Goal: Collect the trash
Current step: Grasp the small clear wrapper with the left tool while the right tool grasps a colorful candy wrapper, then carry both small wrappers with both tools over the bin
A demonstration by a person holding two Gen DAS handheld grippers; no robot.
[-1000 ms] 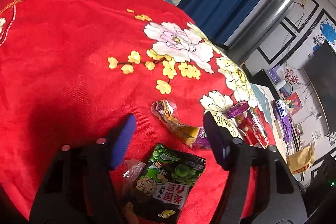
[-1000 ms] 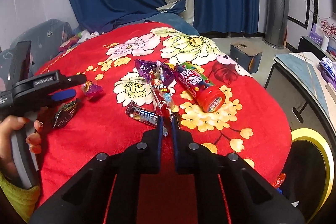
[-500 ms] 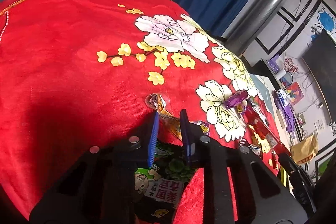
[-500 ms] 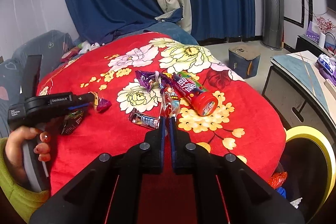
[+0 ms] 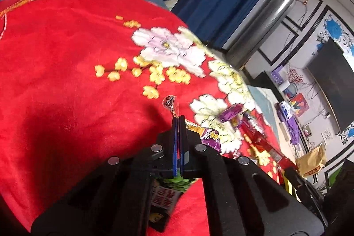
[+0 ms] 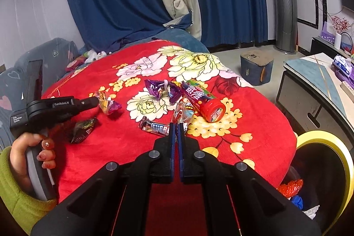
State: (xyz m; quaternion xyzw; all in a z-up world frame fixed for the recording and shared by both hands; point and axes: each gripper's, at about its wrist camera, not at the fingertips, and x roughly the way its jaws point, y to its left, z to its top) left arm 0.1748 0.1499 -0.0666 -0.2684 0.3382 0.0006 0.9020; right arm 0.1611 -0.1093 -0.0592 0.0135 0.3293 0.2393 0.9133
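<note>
Left tongs [image 5: 178,117] pinch an orange wrapper [image 5: 192,126]; right tongs [image 6: 176,125] clamp a clear wrapper [image 6: 183,111], above the table [image 6: 254,116].

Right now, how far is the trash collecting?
Some trash already lies in the yellow-rimmed bin. In hand: the left hand-held gripper pinches an orange-purple wrapper; the right hand-held gripper pinches a clear printed wrapper. Left: red candy tube, purple foil wrappers, silver bar wrapper, green snack packet.
</note>
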